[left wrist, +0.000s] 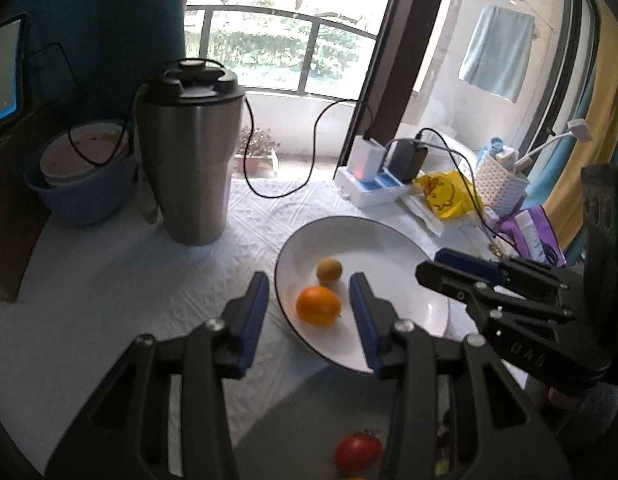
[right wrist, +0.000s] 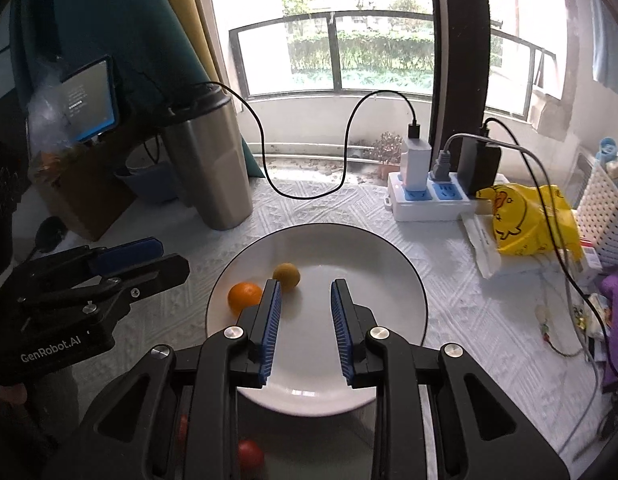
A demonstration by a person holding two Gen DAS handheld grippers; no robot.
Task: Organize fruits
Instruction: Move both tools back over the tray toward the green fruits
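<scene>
A white plate (left wrist: 389, 248) with a dark rim holds an orange (left wrist: 318, 305) and a small yellow-brown fruit (left wrist: 329, 271). My left gripper (left wrist: 307, 300) is open, its blue-padded fingers on either side of the orange, above the plate's left part. In the right wrist view the plate (right wrist: 369, 264) shows the orange (right wrist: 244, 297) and the small fruit (right wrist: 287, 275) at its left. My right gripper (right wrist: 305, 312) is open and empty above the plate's middle. A red tomato (left wrist: 357, 453) lies low in a grey container beneath; it also shows in the right wrist view (right wrist: 251, 454).
A steel tumbler (left wrist: 193, 152) and a blue bowl (left wrist: 81, 188) stand at the back left. A power strip (right wrist: 429, 196) with chargers and cables, a yellow bag (right wrist: 529, 220) and a white basket (right wrist: 605, 208) crowd the right side. A white patterned cloth (right wrist: 309, 204) covers the table.
</scene>
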